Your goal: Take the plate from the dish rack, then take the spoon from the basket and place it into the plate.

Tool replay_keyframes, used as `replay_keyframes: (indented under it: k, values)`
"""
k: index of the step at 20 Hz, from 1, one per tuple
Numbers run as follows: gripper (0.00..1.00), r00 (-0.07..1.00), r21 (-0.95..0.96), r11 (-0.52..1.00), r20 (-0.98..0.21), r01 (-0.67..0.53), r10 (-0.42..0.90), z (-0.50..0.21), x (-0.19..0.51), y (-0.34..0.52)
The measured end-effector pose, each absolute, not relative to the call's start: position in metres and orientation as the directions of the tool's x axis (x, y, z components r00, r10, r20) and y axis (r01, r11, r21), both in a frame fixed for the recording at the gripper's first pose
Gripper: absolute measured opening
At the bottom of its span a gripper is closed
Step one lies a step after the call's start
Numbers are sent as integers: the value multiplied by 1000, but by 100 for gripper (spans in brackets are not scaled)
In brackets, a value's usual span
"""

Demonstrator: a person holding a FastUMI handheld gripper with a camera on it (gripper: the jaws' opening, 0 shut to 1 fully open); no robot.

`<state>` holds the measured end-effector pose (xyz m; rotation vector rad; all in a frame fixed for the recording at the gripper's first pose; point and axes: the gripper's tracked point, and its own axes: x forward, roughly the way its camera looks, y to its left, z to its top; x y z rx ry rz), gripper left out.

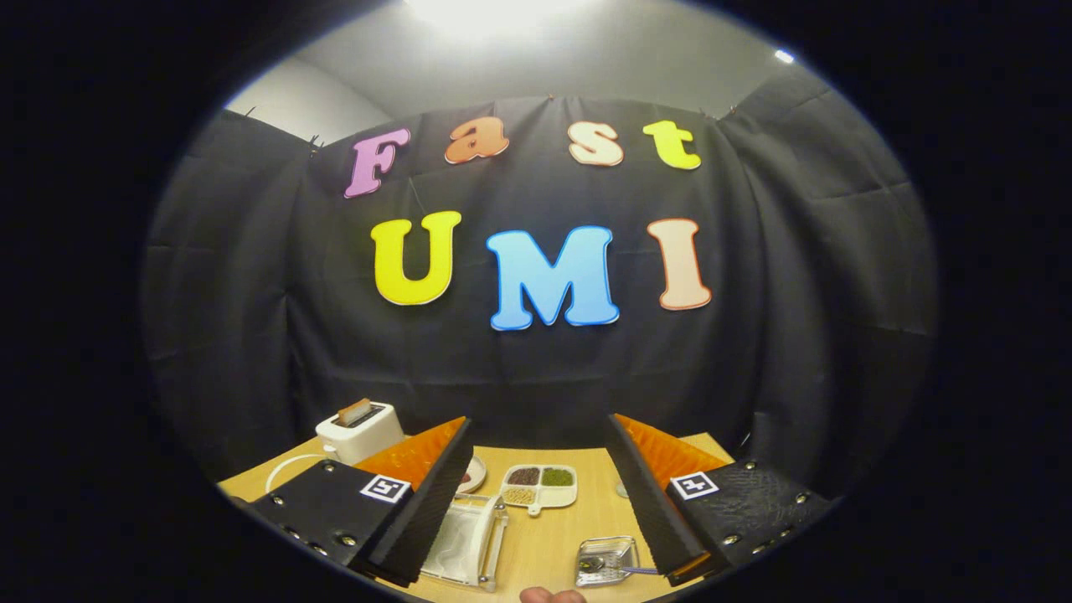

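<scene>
Currently tongs (540,490) spread wide, gripping nothing, above light wooden surface (553,544). Beyond them: white divided dish of grains (538,487); left of it, white toaster (360,431).

Partly hidden things behind the fingers

The left finger (435,494) covers most of a small round plate (474,474) and one corner of the clear rack (469,540). The right finger (649,502) hides the far end of what may be a spoon (636,570) lying in the small clear basket (605,559).
</scene>
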<state>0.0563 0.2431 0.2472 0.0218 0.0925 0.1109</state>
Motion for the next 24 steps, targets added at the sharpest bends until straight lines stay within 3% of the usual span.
replay_keyframes:
  k: [7, 14, 24]
  values:
    - [97, 845, 145, 965, -466, -218, 261, 189, 82, 321]
    - [97, 731, 139, 948, -607, -288, 311, 159, 96, 366]
    - [97, 645, 66, 986, -749, -156, 152, 114, 106, 365]
